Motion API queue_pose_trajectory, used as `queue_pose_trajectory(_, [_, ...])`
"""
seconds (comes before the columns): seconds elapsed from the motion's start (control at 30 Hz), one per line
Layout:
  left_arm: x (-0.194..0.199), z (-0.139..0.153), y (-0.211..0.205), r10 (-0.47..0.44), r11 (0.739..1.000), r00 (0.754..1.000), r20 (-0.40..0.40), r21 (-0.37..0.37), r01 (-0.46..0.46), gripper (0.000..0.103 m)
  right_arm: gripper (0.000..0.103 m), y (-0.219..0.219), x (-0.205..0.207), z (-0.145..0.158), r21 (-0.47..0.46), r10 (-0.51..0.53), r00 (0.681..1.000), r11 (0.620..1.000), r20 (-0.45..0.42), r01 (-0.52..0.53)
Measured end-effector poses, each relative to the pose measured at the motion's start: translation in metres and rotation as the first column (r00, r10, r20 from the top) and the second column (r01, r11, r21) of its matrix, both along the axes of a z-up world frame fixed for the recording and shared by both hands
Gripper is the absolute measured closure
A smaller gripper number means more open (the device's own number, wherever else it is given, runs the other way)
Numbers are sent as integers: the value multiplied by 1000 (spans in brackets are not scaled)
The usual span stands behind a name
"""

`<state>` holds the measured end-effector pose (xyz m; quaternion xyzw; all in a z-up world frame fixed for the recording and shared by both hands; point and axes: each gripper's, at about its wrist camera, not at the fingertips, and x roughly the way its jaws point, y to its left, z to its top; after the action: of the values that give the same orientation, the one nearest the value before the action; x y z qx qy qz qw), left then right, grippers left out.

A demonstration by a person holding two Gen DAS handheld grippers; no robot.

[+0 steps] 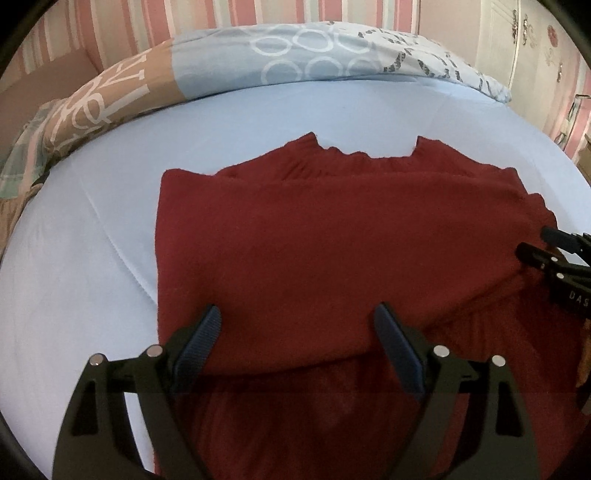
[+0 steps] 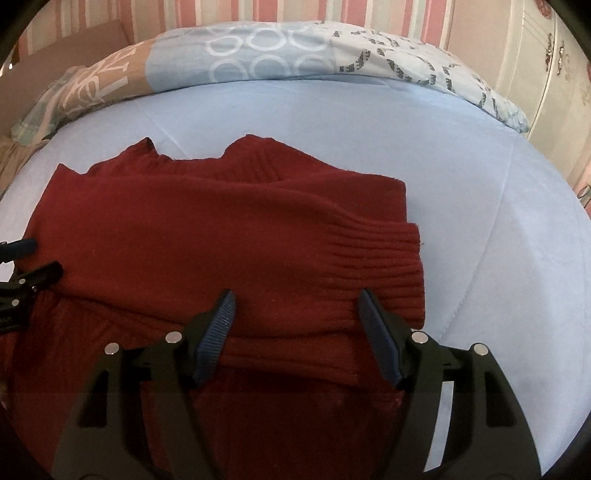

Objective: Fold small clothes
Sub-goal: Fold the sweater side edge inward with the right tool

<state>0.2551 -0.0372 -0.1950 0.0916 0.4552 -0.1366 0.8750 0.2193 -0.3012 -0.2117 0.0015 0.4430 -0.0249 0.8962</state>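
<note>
Red sweater (image 1: 332, 240) lies folded on the bed (image 1: 92, 277), beneath both wide-spread hand-held grippers, left (image 1: 297, 317) and right (image 2: 297, 302); pillow (image 1: 295, 55) beyond.

- Left matte-black plastic two-finger gripper (image 1: 297, 343): dark-blue ribbed pads (image 1: 201, 341), silver round screws, slotted triangular arms.
- Right matte-black plastic two-finger gripper (image 2: 295, 332): same build w/ blue pads; white "DAS" lettering showed on its side.

A big bed with a light blue sheet (image 1: 258, 122) has a patterned blue and tan pillow (image 2: 258, 55) against a pink striped wall (image 1: 147, 22).
</note>
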Motion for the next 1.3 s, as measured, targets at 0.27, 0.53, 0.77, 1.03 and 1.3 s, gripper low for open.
queue_pose_trajectory(0.27, [-6,9,7,16,1000,1000,4,-7,-16,17,30,7,-6,8,-14,15,1000,1000,7,-15])
queue_pose_trajectory(0.53, [-37,30,22,36,999,999,17,-42,-35,17,16,22,-33,35,-14,16,997,1000,75,-15])
queue_pose_trajectory(0.77, [-73,39,37,76,997,996,35,-31,-75,8,3,38,-65,48,-2,7,996,1000,93,-7])
queue_pose_trajectory(1.03, [-126,57,53,100,995,994,43,-27,-99,8,3,56,-107,60,9,20,995,1000,96,-21])
queue_pose_trajectory(1.3, [-185,70,71,131,989,990,47,-68,-128,4,3,81,-176,60,-19,61,992,998,109,-59])
